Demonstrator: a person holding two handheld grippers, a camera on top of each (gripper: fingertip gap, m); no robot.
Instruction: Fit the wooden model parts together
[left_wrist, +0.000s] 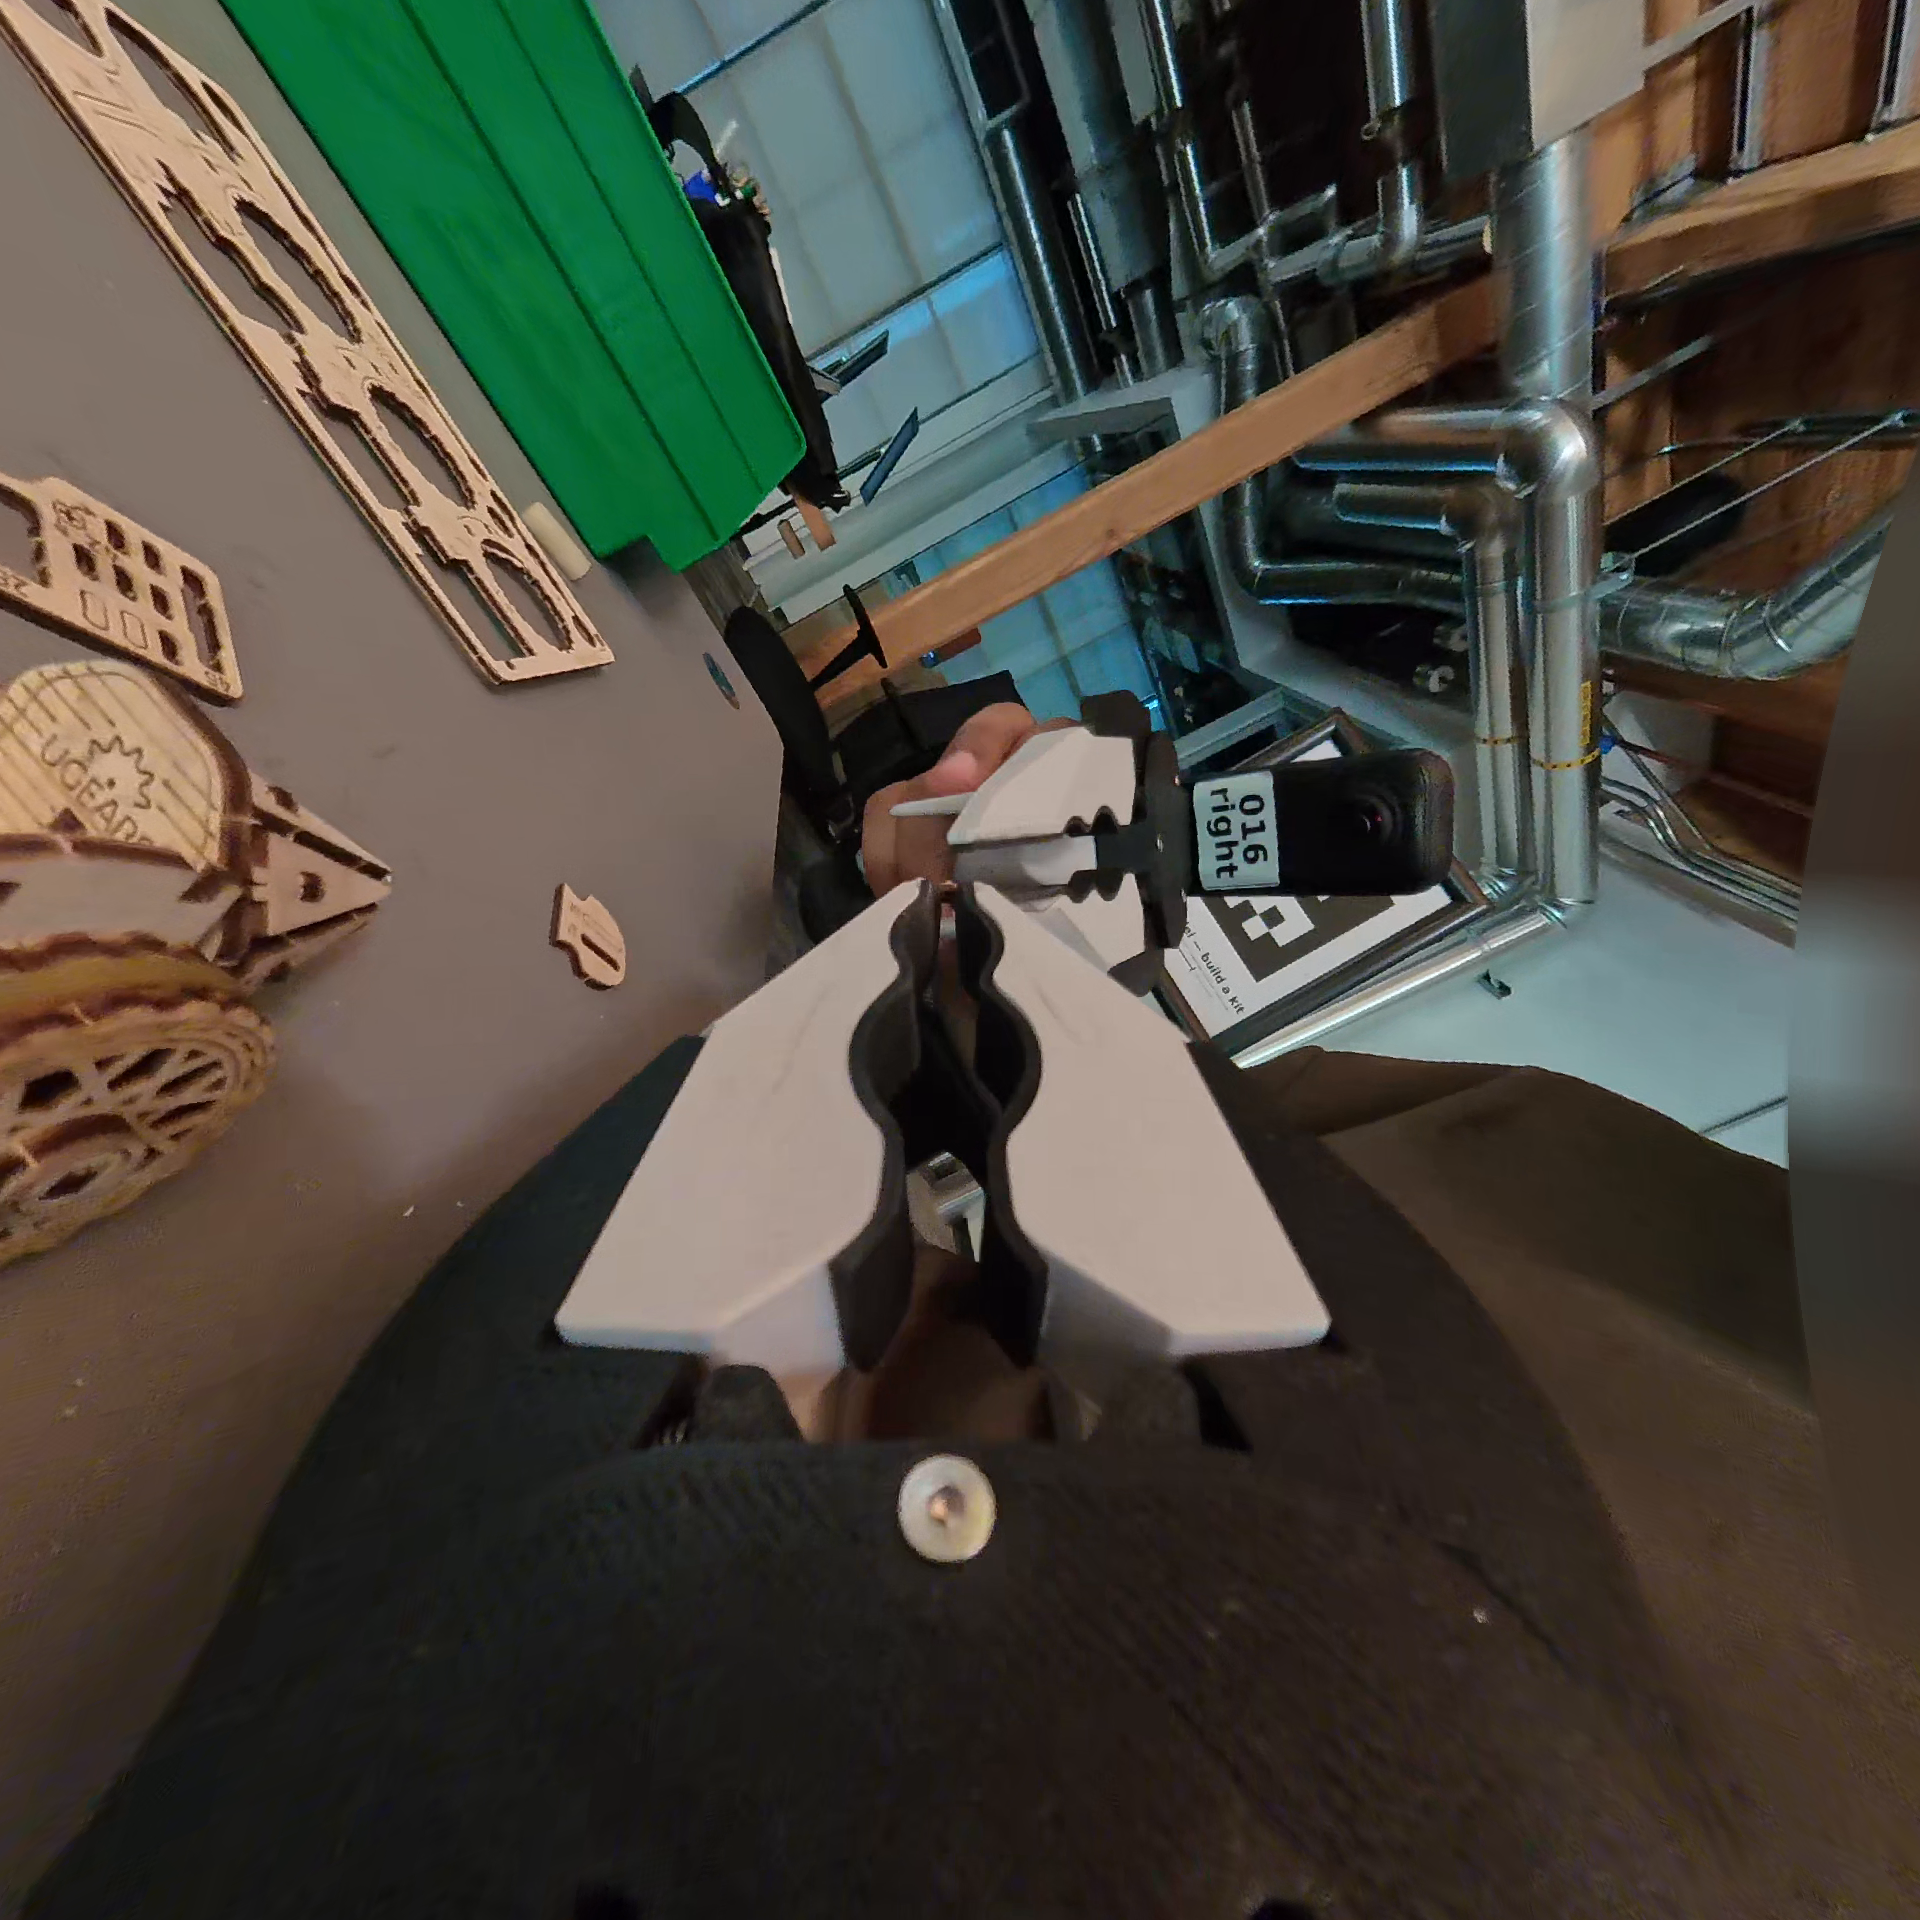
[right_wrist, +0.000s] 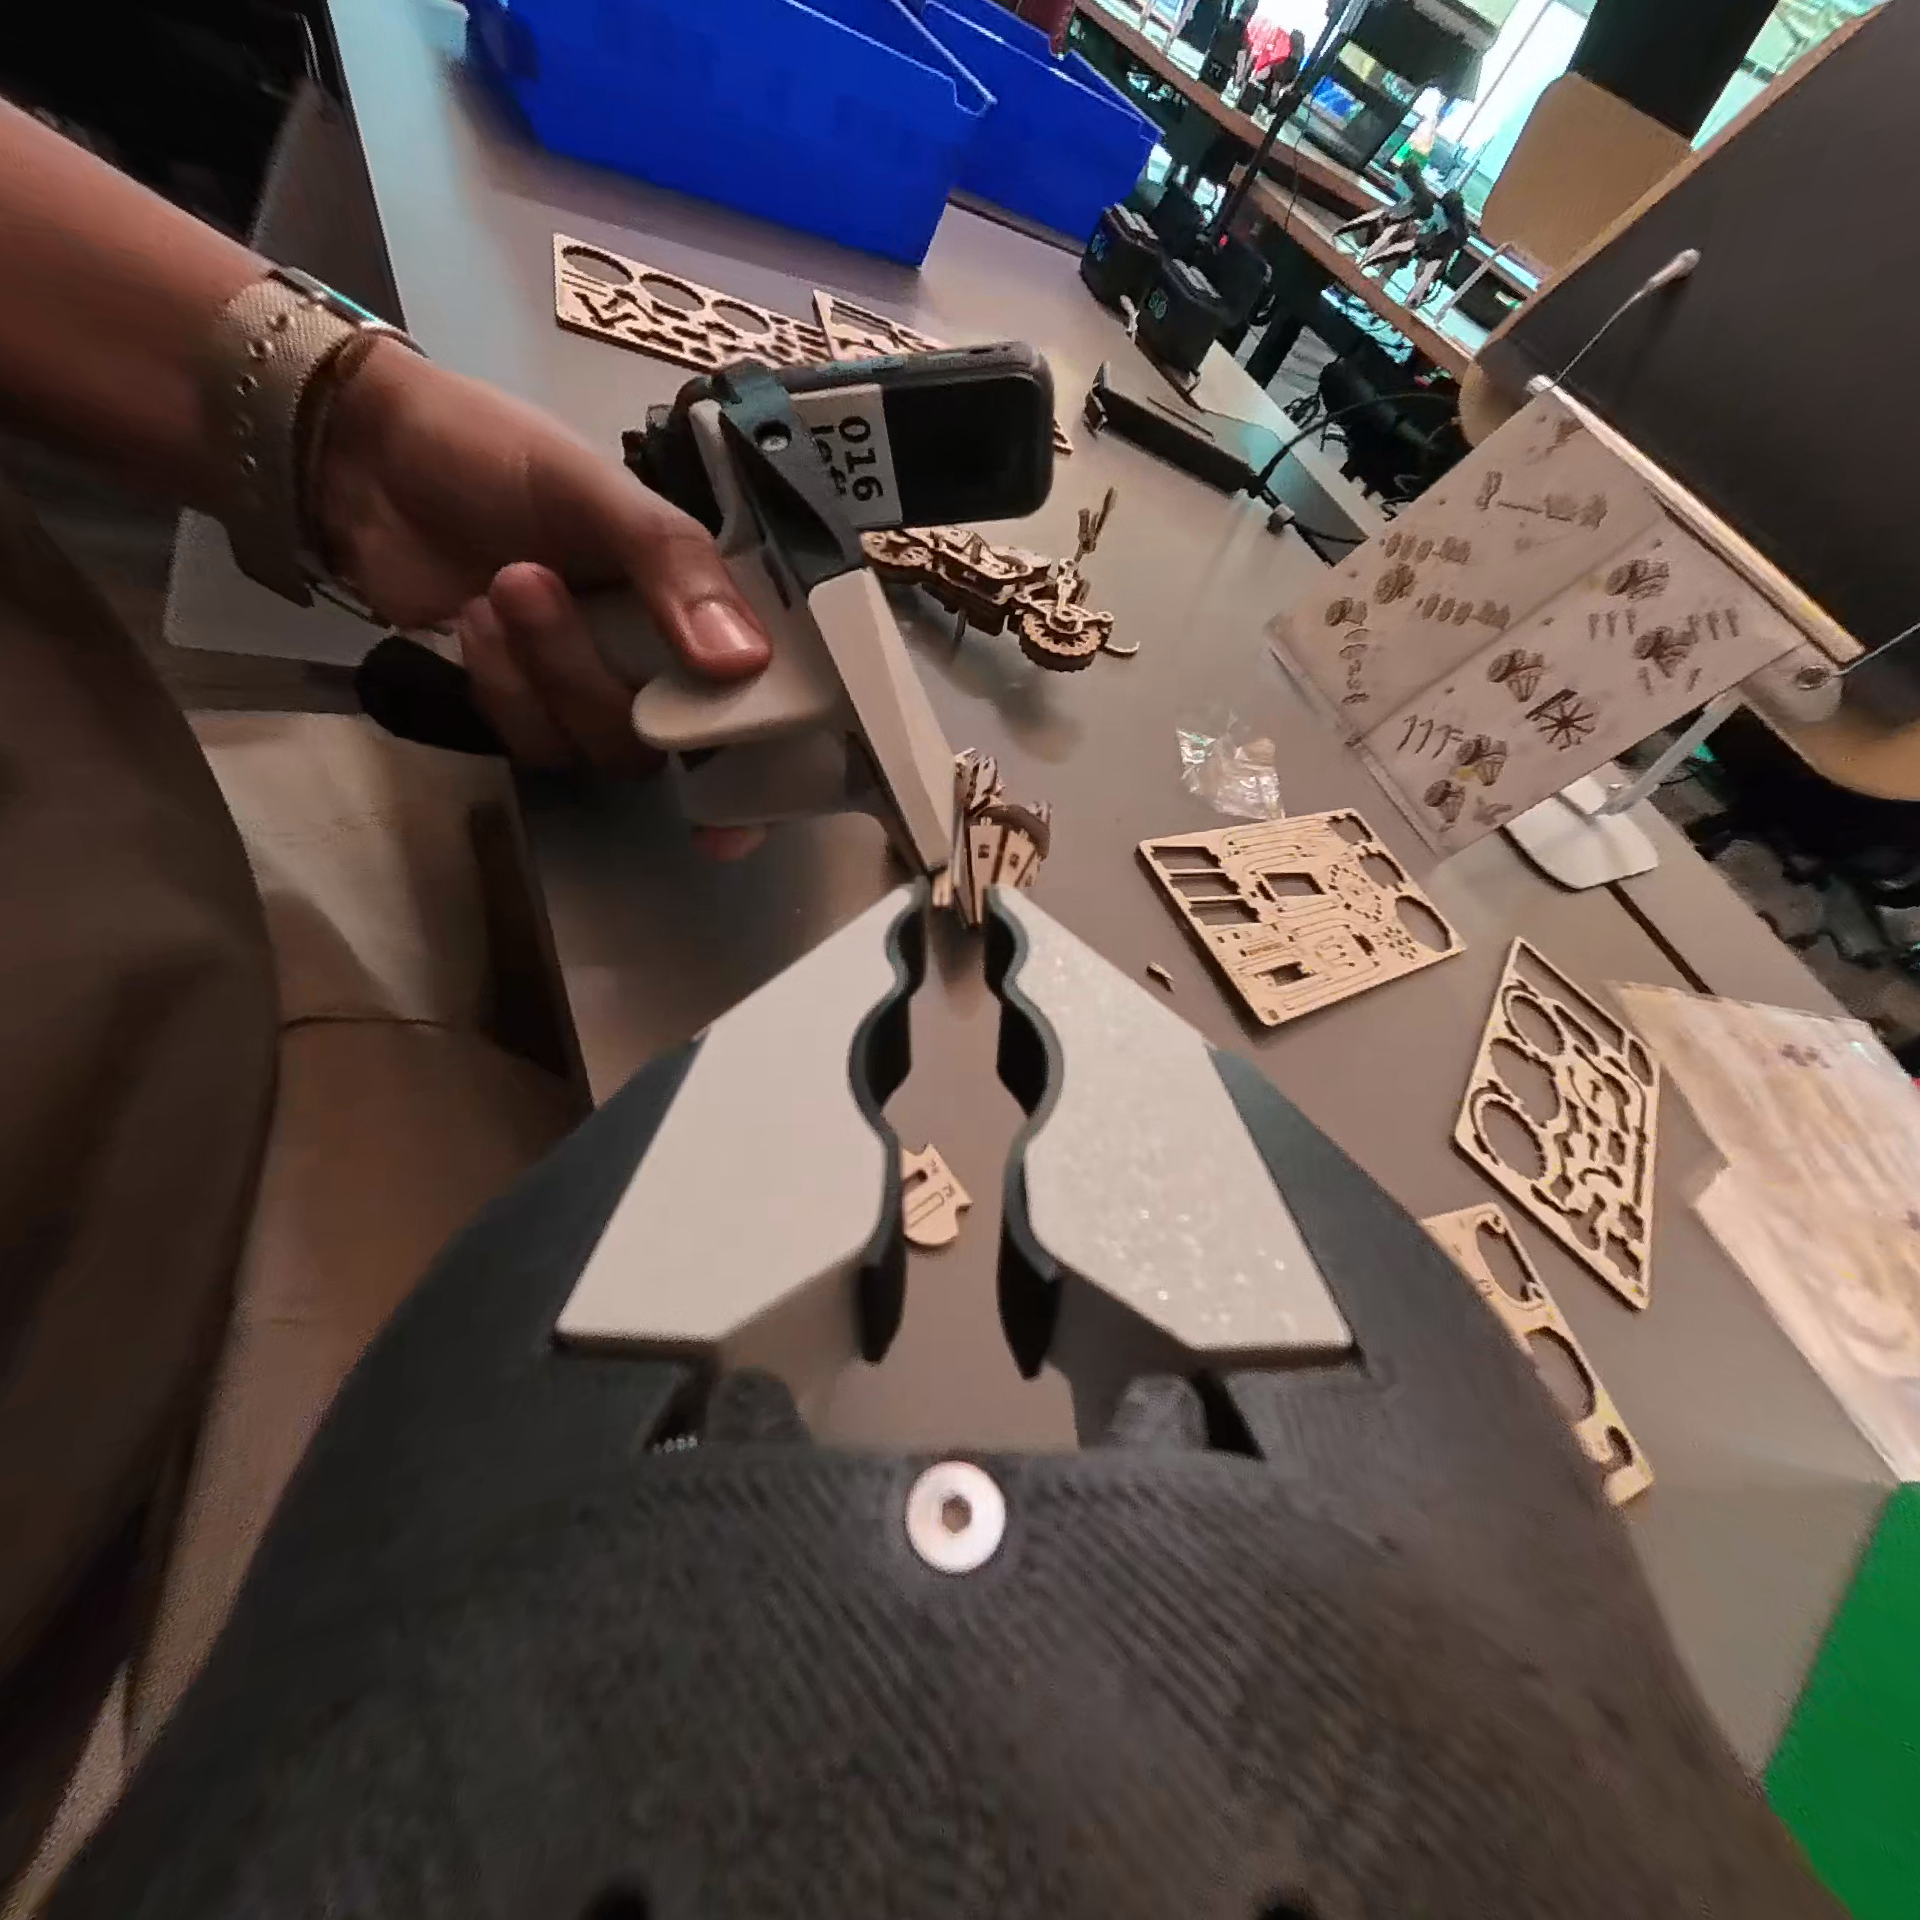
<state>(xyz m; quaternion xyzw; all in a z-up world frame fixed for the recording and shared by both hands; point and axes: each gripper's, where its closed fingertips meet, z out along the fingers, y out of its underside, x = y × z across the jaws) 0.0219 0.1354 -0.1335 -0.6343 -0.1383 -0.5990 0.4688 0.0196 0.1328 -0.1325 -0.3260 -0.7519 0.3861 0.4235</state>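
**Mid-air mating of small wooden sub-assembly, both grippers converged**

A small wooden sub-assembly (right_wrist: 982, 831) is seen held above the grey table (right_wrist: 1039, 1060), at 12 o'clock of the right gripper (right_wrist: 956, 914). It is pinched by the left gripper (right_wrist: 940, 857), which comes in from 10 o'clock, held by a hand (right_wrist: 540, 551); its jaws are closed narrow on the piece. The right gripper's jaws are slightly parted, tips at the lower edge of the same piece; whether they are actually clamping it cannot be told. In the left wrist view the left gripper (left_wrist: 940, 904) shows only a narrow gap, the piece itself barely visible; the right gripper (left_wrist: 961, 847) sits just beyond at 12 o'clock.

Step judged: aligning or pressing a part into the held sub-assembly. Next move likely calls for steady counter-hold by the left and a fine, straight push by the right, tab kept in line with slot.

A loose small part (right_wrist: 930, 1210) lies on the table at 6 o'clock of the piece; cut-out sheets (right_wrist: 1299, 914) at 3 o'clock; a finished motorcycle model (right_wrist: 997, 582) at 12 o'clock
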